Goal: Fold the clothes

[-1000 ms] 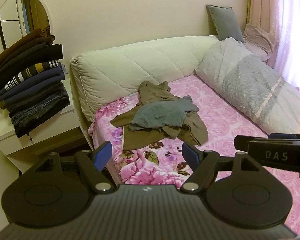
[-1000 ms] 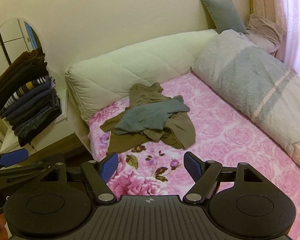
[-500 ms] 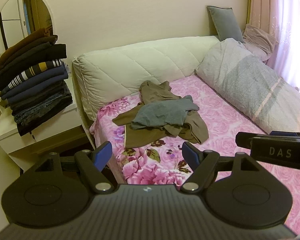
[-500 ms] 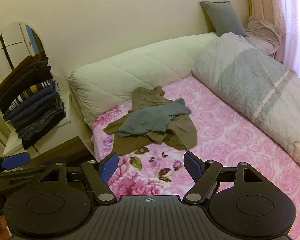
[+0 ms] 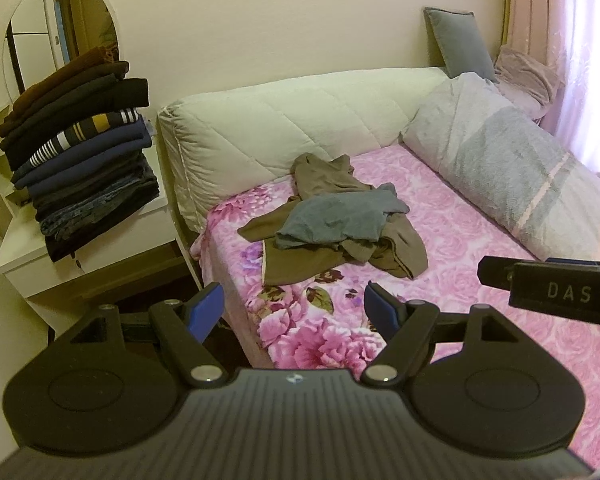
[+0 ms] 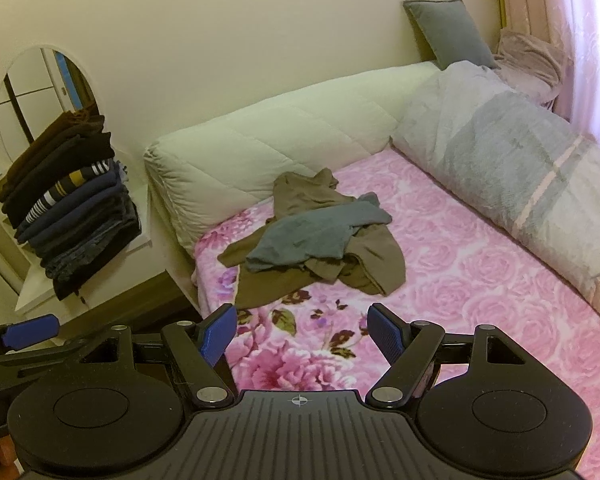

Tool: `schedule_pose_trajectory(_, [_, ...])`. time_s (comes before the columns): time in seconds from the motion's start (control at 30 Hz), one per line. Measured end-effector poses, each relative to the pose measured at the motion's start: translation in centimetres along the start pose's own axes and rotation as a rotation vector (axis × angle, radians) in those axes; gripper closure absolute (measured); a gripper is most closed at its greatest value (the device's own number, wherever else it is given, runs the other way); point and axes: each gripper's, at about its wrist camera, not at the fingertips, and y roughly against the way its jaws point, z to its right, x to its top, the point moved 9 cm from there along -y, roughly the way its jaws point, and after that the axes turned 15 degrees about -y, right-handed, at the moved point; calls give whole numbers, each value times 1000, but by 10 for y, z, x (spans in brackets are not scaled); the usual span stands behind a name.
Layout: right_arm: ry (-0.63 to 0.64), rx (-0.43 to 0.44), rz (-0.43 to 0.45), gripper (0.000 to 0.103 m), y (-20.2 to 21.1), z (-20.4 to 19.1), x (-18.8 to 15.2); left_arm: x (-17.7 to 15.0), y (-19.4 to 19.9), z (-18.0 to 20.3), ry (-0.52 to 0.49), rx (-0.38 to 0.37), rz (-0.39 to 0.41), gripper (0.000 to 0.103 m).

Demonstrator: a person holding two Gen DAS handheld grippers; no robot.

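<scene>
A crumpled olive-brown garment [image 5: 332, 256] [image 6: 320, 272] lies on the pink floral bed, with a grey-blue garment [image 5: 336, 220] [image 6: 304, 240] heaped on top of it. Both sit well beyond my grippers, near the bed's left corner. My left gripper [image 5: 294, 312] hangs open over the bed's near edge, nothing between its blue pads. My right gripper [image 6: 302, 334] is open too, also held short of the pile. In the left wrist view the right gripper's side shows at the right edge; in the right wrist view the left gripper's blue fingertip [image 6: 30, 330] shows at lower left.
A tall stack of folded dark clothes [image 5: 80, 152] [image 6: 68, 208] stands on a white bedside desk [image 5: 40, 260] under an oval mirror. A cream quilted headboard cushion [image 5: 292, 120], a rolled grey duvet [image 5: 512, 168] and pillows border the bed [image 6: 460, 300]. A pink curtain hangs at far right.
Both grippers have drifted slightly, so the clothes pile and the stack shift a little in view. The jaws have stayed open and the clothes have not moved.
</scene>
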Motion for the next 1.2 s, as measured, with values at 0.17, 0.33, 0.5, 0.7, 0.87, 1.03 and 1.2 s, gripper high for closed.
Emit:
schedule_pose_trajectory(0.17, [0,-5,-10,28,-5,-2,-3,-2,-5,-2,3,-6,-10,29])
schedule_pose_trajectory(0.33, [0,-19,-21,28,-12,-1,-2,-1,-12,-3,3,-15,-20,29])
schedule_pose_trajectory(0.5, [-2,-31,-30,28,-22,-2,-1,-1,-22,-5,-1,-18,-34,29])
schedule_pose_trajectory(0.7, [-11,-46,-38,28,-37,-1,4,6,-38,-11,-14,-26,-44,29])
schedule_pose_trajectory(0.87, [-16,-61,-46,28,-55,-4,11,15,-58,-18,-28,-39,-53,29])
schedule_pose_trajectory(1.03, [-42,-85,-66,28,-81,-2,22,27,-89,-23,-41,-61,-73,29])
schedule_pose_trajectory(1.2, [-83,-104,-101,28,-115,5,33,37,-127,-28,-47,-86,-111,29])
